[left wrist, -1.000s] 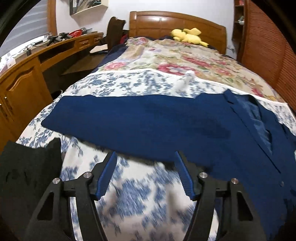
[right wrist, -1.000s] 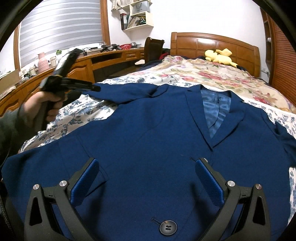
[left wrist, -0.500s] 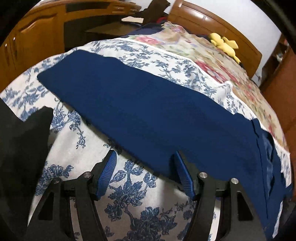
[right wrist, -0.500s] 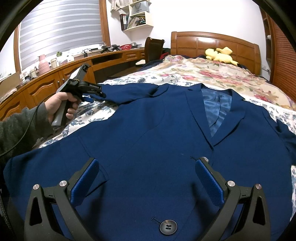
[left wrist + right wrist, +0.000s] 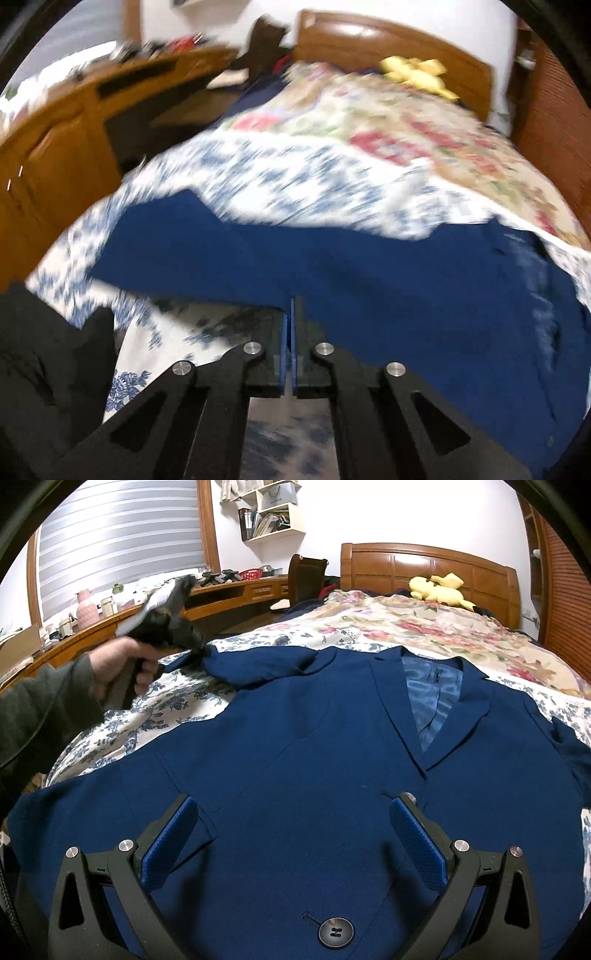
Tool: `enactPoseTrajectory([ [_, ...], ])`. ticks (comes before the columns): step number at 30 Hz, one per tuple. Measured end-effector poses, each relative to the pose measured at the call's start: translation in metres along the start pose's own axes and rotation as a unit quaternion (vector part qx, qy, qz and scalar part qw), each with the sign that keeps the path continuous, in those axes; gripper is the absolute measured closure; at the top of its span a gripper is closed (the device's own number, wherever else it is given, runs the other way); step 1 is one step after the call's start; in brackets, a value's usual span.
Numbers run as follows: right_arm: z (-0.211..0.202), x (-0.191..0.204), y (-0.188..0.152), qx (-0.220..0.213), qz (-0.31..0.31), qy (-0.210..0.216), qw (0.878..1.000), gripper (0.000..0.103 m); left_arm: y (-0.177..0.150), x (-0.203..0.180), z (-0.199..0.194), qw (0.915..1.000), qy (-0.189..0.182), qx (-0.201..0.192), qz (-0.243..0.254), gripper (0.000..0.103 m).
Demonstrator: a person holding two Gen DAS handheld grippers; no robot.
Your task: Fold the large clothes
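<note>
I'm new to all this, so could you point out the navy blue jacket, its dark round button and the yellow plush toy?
Navy blue jacket (image 5: 295, 775), right wrist view, chest panel.
Dark round button (image 5: 335, 932), right wrist view, button centre.
Yellow plush toy (image 5: 437, 589), right wrist view, its body.

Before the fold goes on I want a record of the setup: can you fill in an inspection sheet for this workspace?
Surface: bed with a blue-flowered sheet; a red-flowered quilt lies further up.
Job's things: navy jacket lies face up, front open at the collar, one sleeve stretched to the side.
Clutter: yellow plush toy by the headboard; dark garment at the bed's edge.
Grippers: left gripper has just closed, shut on the sleeve's edge; right gripper open above the jacket front, apart from it.
Cables: a thin dark one runs along the sleeved forearm.
Surroundings: wooden desk, wall shelves, window blinds.
</note>
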State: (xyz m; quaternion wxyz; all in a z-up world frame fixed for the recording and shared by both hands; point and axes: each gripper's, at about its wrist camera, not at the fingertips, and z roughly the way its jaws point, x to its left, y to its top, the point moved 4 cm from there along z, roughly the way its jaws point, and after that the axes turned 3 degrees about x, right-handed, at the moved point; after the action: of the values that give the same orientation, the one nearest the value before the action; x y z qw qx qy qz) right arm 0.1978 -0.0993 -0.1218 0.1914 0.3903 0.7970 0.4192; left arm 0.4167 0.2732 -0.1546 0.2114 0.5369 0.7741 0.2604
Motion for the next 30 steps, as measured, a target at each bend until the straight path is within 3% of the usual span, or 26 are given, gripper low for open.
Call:
enactPoseTrajectory([
  [8,-0.004,-0.001,-0.002,-0.01,0.004,-0.001,1.0,0.0,-0.014,-0.1,-0.092,0.9917,-0.076,-0.039,0.096,0.102],
  [13,-0.003,0.0,-0.002,-0.01,0.001,-0.002,1.0,0.0,-0.034,-0.123,-0.102,0.9888,-0.083,-0.017,0.122,0.101],
  [16,-0.002,0.001,-0.002,-0.008,0.0,-0.003,1.0,0.0,-0.044,-0.125,-0.108,0.986,-0.069,-0.02,0.15,0.085],
  [18,-0.002,0.001,-0.002,-0.007,0.0,-0.003,1.0,0.0,-0.049,-0.122,-0.115,0.9847,-0.067,-0.029,0.158,0.055],
  [21,-0.002,0.001,-0.001,-0.007,-0.001,-0.003,1.0,0.0,-0.047,-0.109,-0.124,0.9844,-0.071,-0.047,0.154,0.031],
  [25,-0.002,0.001,-0.001,-0.006,-0.001,-0.003,1.0,0.0,-0.044,-0.084,-0.122,0.9869,-0.046,-0.06,0.143,0.027],
  [30,-0.002,0.001,-0.001,-0.005,-0.001,-0.003,1.0,0.0,-0.044,-0.045,-0.085,0.9925,-0.015,-0.038,0.115,0.027],
])
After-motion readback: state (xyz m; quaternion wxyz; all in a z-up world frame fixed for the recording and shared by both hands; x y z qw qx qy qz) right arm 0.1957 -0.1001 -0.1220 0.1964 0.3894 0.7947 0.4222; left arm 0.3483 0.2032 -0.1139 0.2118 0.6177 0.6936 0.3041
